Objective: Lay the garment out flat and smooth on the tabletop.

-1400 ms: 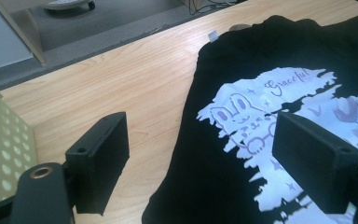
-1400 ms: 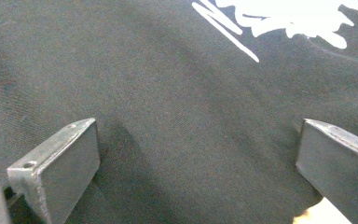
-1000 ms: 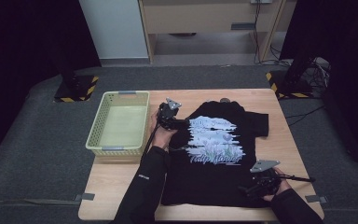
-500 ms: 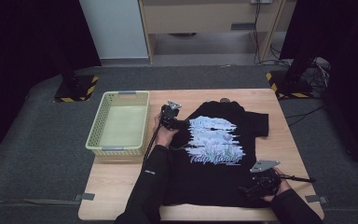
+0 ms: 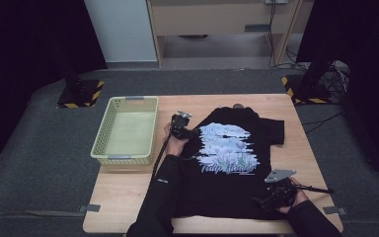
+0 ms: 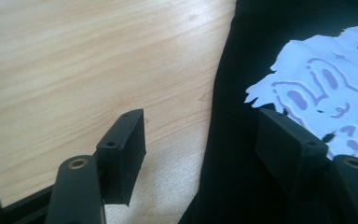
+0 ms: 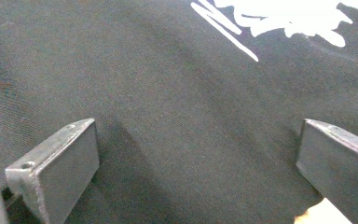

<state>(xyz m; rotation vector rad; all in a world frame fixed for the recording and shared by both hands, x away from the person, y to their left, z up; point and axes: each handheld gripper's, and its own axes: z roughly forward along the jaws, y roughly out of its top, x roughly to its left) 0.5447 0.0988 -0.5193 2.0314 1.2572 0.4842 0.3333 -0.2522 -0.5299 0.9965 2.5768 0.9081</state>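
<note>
Wood table (image 5: 128,190) w/ tee (image 5: 212,187), basket (image 5: 126,131)

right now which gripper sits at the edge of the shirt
The left gripper: one jaw over bare table, the other over the black shirt. The right gripper is fully over cloth.

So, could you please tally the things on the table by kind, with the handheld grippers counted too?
Black printed T-shirt: 1
Yellow-green basket: 1
Handheld grippers: 2, the left gripper and the right gripper
Total: 4

Black T-shirt (image 5: 227,168) with pale blue-and-white print, spread flat, face up, on the wooden table (image 5: 123,192).
</note>
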